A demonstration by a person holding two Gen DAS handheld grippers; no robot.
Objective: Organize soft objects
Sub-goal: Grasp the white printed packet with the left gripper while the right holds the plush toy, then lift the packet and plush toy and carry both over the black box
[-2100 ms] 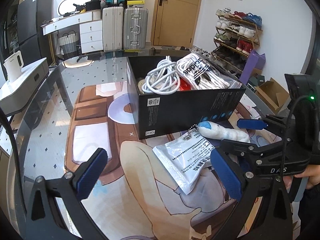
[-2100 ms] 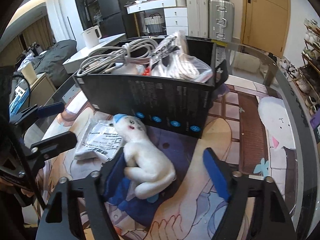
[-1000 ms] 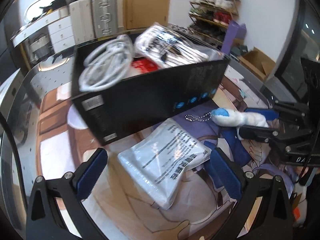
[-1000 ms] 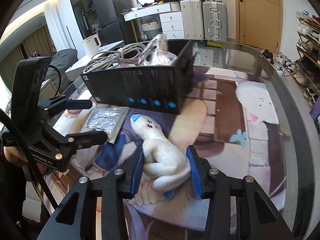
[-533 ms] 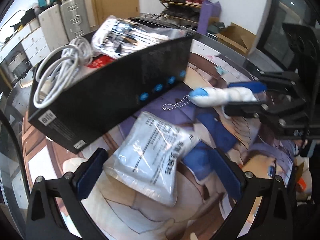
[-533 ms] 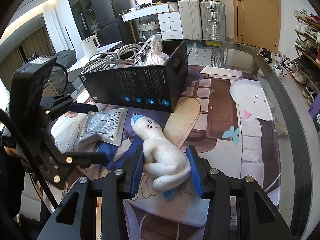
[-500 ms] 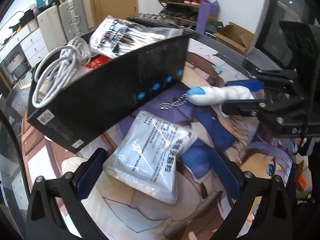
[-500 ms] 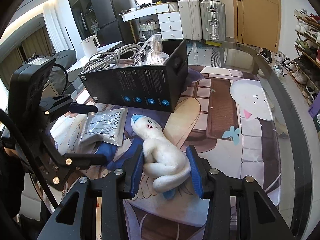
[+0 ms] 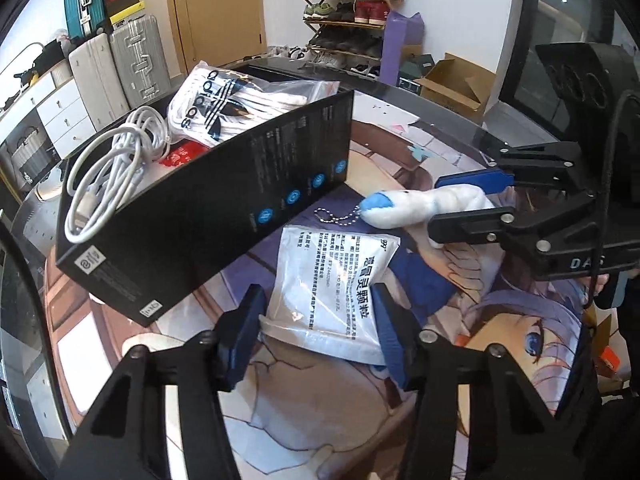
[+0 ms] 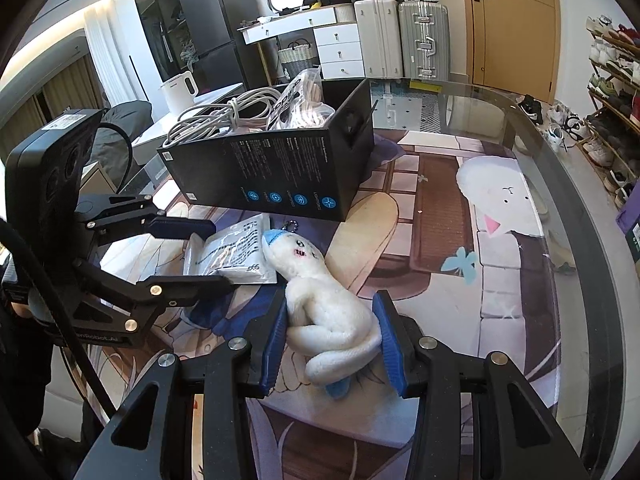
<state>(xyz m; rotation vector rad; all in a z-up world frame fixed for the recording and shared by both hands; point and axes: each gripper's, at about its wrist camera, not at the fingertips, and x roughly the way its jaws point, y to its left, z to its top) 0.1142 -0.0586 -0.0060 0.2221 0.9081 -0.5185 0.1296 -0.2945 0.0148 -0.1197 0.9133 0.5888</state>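
Observation:
My right gripper (image 10: 334, 340) is shut on a white plush toy (image 10: 324, 308) with a blue tip and a bead chain; it also shows in the left wrist view (image 9: 424, 204). My left gripper (image 9: 320, 324) has closed in around the near end of a white printed plastic pouch (image 9: 336, 280), its pads touching both sides; the pouch also shows in the right wrist view (image 10: 232, 252), lying on the mat. A black box (image 9: 208, 200) stands just behind both, holding white cables (image 9: 116, 164) and a bagged white item (image 9: 224, 100).
The table carries a printed cartoon mat (image 10: 460, 216) under glass with a curved edge (image 10: 568, 184). The black box (image 10: 280, 168) stands at the back left. Suitcases (image 10: 400, 40), drawers and a shoe rack (image 10: 612, 68) stand beyond the table.
My left gripper has moved down onto the pouch and its fingers have closed from wide open to the pouch's sides. My right gripper has closed on the plush toy and keeps hold of it.

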